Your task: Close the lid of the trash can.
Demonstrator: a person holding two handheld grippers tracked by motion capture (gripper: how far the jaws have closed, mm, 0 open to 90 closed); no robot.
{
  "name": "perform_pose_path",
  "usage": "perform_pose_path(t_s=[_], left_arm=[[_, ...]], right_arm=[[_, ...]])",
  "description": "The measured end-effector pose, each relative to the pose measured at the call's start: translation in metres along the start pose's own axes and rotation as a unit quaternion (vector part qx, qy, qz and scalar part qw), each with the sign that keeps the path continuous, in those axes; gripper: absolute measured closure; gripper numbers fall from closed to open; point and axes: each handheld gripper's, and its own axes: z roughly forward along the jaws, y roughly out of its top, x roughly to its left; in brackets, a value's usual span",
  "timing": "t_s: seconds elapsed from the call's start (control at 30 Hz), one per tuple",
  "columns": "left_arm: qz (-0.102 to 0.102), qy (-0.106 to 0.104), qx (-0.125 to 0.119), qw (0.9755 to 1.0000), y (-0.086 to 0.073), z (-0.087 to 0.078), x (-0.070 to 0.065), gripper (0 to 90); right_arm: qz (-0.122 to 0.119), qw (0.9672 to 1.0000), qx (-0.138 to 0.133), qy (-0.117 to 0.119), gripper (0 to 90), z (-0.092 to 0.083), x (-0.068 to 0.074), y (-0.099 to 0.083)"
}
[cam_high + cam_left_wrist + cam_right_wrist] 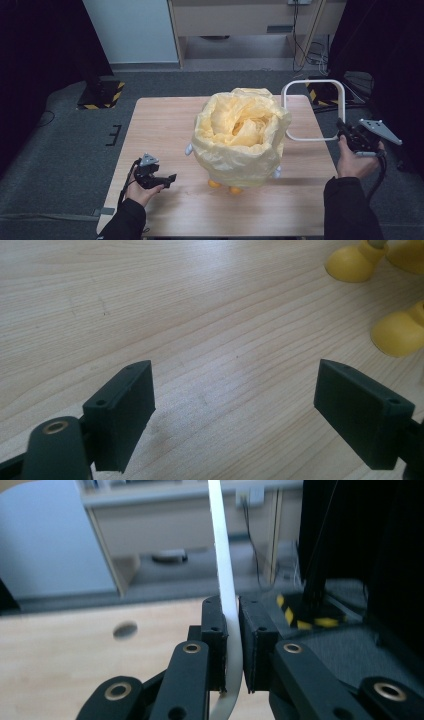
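Note:
A small bin lined with a crumpled pale yellow bag (241, 136) stands mid-table on round yellow feet (354, 262). At the table's right edge my right gripper (343, 131) is shut on a white rounded-square ring (314, 109), which it holds lifted and tilted above the tabletop. The right gripper view shows the ring's white band (226, 607) pinched between the two black pads. My left gripper (169, 178) rests low at the front left of the table, open, with bare wood between its pads (124, 405).
The wooden table (160, 130) has open room left of the bin and along the front. Grey carpet surrounds it. Black stands with yellow-striped bases (102, 95) sit beyond the far corners, and cables (305, 47) hang by a cabinet at the back.

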Motion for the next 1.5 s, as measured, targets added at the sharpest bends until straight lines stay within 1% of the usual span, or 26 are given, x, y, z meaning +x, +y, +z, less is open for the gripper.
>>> perform_pose_path(t_s=[0.1, 0.2, 0.23, 0.37, 0.43, 0.53, 0.6, 0.63, 0.7, 0.73, 0.8, 0.9, 1.0, 1.07, 1.1, 1.2, 1.27, 1.3, 1.33, 1.4, 1.47, 1.5], left_arm=[[0.000, 0.001, 0.000, 1.0000, 0.000, 0.000, 0.000, 15.7], [-0.001, 0.000, -0.001, 1.0000, 0.000, 0.000, 0.000, 15.8], [-0.001, 0.001, -0.001, 1.0000, 0.000, 0.000, 0.000, 15.8], [-0.003, 0.002, -0.004, 1.0000, 0.000, -0.001, 0.001, 15.9], [-0.004, 0.003, -0.008, 1.0000, 0.001, -0.002, 0.001, 16.1], [-0.009, 0.004, -0.017, 0.9998, 0.002, -0.005, 0.001, 16.4], [-0.011, 0.007, -0.026, 0.9996, 0.003, -0.007, 0.002, 16.4], [-0.014, 0.008, -0.031, 0.9994, 0.003, -0.008, 0.002, 16.4], [-0.019, 0.010, -0.041, 0.9989, 0.004, -0.010, 0.003, 16.4], [-0.020, 0.012, -0.046, 0.9987, 0.005, -0.012, 0.003, 16.4], [-0.025, 0.014, -0.059, 0.9979, 0.007, -0.015, 0.003, 16.5], [-0.029, 0.019, -0.077, 0.9965, 0.009, -0.019, 0.004, 16.6], [-0.035, 0.024, -0.097, 0.9944, 0.011, -0.025, 0.004, 16.7], [-0.040, 0.027, -0.116, 0.9921, 0.013, -0.029, 0.005, 16.7], [-0.041, 0.029, -0.125, 0.9909, 0.015, -0.031, 0.005, 16.7], [-0.036, 0.040, -0.149, 0.9874, 0.019, -0.037, 0.004, 16.7], [-0.040, 0.046, -0.163, 0.9847, 0.022, -0.041, 0.004, 16.7], [-0.040, 0.048, -0.170, 0.9835, 0.023, -0.043, 0.004, 16.7], [-0.042, 0.050, -0.175, 0.9824, 0.024, -0.045, 0.004, 16.7], [-0.044, 0.057, -0.188, 0.9796, 0.026, -0.049, 0.005, 16.7], [-0.049, 0.060, -0.204, 0.9759, 0.029, -0.055, 0.005, 16.8], [-0.050, 0.060, -0.216, 0.9733, 0.032, -0.059, 0.005, 16.8]], right_arm=[[-0.001, 0.9990, -0.044, 0.001, 82.8, -0.009, 0.002, 0.011], [0.005, 0.9964, -0.085, 0.004, 82.7, -0.017, 0.002, 0.022], [0.006, 0.9953, -0.096, 0.006, 82.7, -0.019, 0.002, 0.026], [0.007, 0.9915, -0.128, 0.022, 82.6, -0.030, 0.005, 0.046], [0.005, 0.9883, -0.148, 0.035, 82.6, -0.035, 0.007, 0.057], [0.007, 0.9828, -0.172, 0.068, 82.6, -0.042, 0.011, 0.072], [0.011, 0.9783, -0.179, 0.104, 82.5, -0.045, 0.013, 0.082], [0.006, 0.9756, -0.186, 0.117, 82.5, -0.046, 0.015, 0.086], [-0.001, 0.9705, -0.190, 0.149, 82.6, -0.047, 0.018, 0.093], [-0.007, 0.9685, -0.191, 0.159, 82.5, -0.048, 0.020, 0.096], [-0.018, 0.9636, -0.193, 0.184, 82.3, -0.048, 0.025, 0.100], [-0.035, 0.9566, -0.196, 0.213, 82.3, -0.047, 0.032, 0.105], [-0.043, 0.9492, -0.194, 0.244, 82.4, -0.045, 0.039, 0.108], [-0.048, 0.9434, -0.193, 0.265, 82.4, -0.042, 0.042, 0.110], [-0.048, 0.9400, -0.190, 0.279, 82.4, -0.041, 0.044, 0.111], [-0.050, 0.9310, -0.180, 0.314, 82.9, -0.037, 0.049, 0.112], [-0.054, 0.9263, -0.176, 0.329, 83.0, -0.033, 0.053, 0.112], [-0.056, 0.9234, -0.172, 0.339, 83.0, -0.032, 0.055, 0.112], [-0.058, 0.9215, -0.169, 0.345, 83.0, -0.030, 0.057, 0.112], [-0.063, 0.9164, -0.160, 0.361, 83.0, -0.027, 0.061, 0.112], [-0.068, 0.9130, -0.154, 0.372, 83.2, -0.024, 0.065, 0.111], [-0.070, 0.9117, -0.150, 0.376, 83.2, -0.023, 0.067, 0.111]])
